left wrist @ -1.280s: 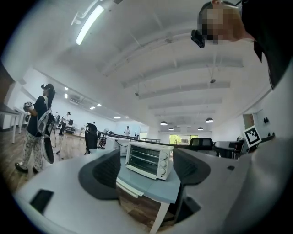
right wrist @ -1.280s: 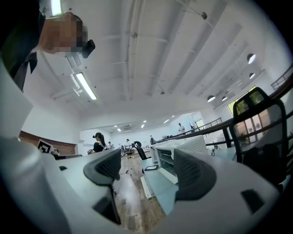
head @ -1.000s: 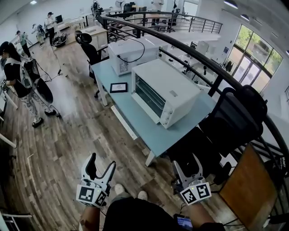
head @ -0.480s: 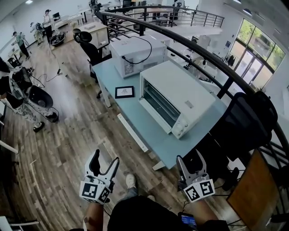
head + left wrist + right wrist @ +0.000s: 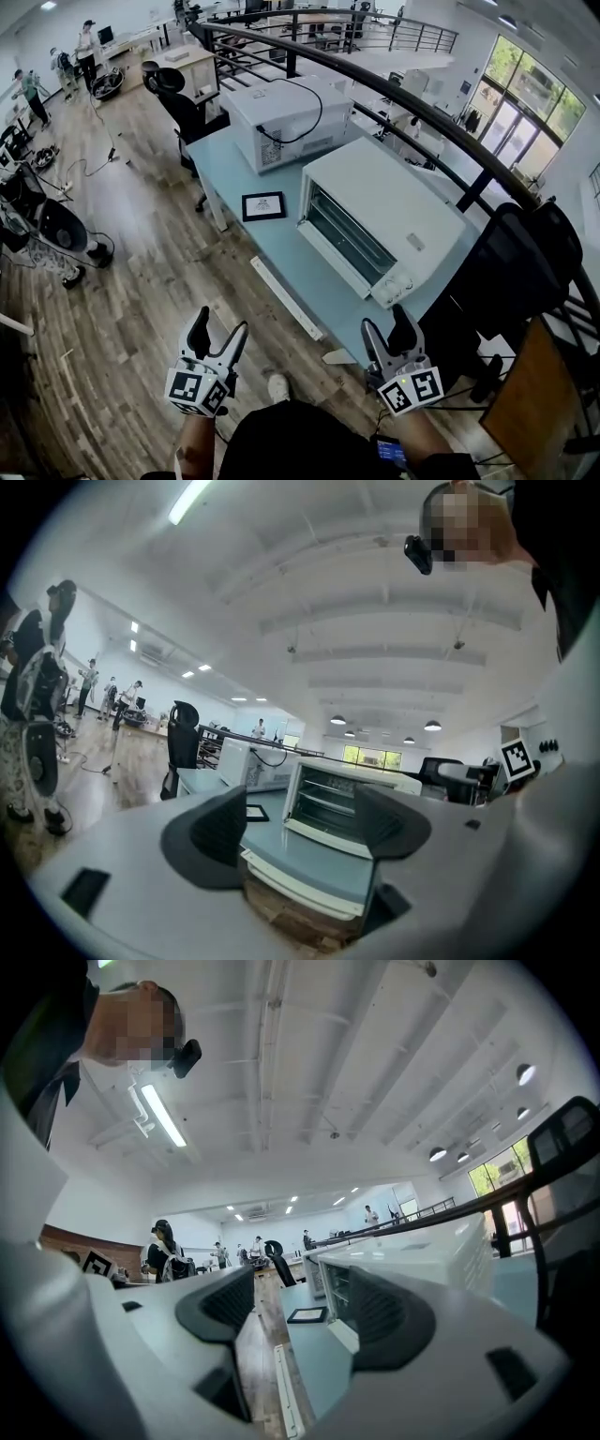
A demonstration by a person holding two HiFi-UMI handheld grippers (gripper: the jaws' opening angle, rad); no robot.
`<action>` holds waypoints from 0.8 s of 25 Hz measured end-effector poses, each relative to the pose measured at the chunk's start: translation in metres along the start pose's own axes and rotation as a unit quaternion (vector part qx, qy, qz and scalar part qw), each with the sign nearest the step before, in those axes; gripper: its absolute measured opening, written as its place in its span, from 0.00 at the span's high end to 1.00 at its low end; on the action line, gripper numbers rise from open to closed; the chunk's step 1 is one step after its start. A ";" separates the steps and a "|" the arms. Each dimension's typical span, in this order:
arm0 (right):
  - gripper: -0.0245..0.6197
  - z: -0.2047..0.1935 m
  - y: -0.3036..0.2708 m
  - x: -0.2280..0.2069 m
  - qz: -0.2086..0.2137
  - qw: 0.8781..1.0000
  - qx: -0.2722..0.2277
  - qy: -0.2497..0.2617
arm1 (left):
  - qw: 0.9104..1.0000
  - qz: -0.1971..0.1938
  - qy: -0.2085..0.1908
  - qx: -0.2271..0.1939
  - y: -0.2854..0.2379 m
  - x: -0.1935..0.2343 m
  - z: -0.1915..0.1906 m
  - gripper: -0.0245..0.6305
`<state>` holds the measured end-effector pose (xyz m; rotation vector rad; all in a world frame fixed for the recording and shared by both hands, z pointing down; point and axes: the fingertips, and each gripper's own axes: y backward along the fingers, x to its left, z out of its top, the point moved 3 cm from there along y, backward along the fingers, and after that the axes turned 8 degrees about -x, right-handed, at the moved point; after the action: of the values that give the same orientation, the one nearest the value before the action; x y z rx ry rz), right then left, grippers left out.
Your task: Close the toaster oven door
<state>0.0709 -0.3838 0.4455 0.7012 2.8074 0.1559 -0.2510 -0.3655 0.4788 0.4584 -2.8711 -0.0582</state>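
**A:** Head view: where's the toaster oven point(image 5: 380, 220)?
**B:** On the desk point(image 5: 220, 164) ahead of you, door point(image 5: 330, 262) dropped open. Your left tool point(image 5: 219, 323) and right tool point(image 5: 385, 323) hang short of it.
**A:** Left tool view?
**B:** Jaws apart, released, oven beyond the gap.
**A:** Right tool view?
**B:** Jaws just closed slightly, apart, gripping nothing.

The toaster oven point(image 5: 394, 206) has a white shell, smooth and matt, probably painted metal. The table point(image 5: 225, 159) top is smooth, matt, pale blue. The floor point(image 5: 131, 291) is wood planks with soft shine. The left gripper point(image 5: 305, 822) carries dark, matt, ribbed pads point(image 5: 223, 829).
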 end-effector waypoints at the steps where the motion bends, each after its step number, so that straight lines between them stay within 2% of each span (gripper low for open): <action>1: 0.47 -0.005 -0.004 0.001 -0.002 1.000 0.005 0.002 | 1.000 -0.004 0.001 0.004 -0.004 0.003 -0.003 0.41; 8: 0.49 -0.047 -0.021 0.002 -0.023 0.998 0.052 0.000 | 0.998 -0.032 -0.003 0.046 -0.031 0.016 -0.032 0.41; 15: 0.49 -0.106 -0.024 -0.007 -0.031 0.992 0.120 -0.006 | 0.991 -0.051 0.005 0.127 -0.052 0.016 -0.097 0.41; 20: 0.49 -0.145 -0.019 -0.018 -0.041 0.984 0.173 -0.019 | 0.983 -0.044 0.045 0.173 -0.062 0.013 -0.141 0.41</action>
<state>0.0405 -0.4158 0.5864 0.6485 2.8484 -0.3650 -0.2116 -0.4289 0.6138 0.6345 -2.7738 0.4428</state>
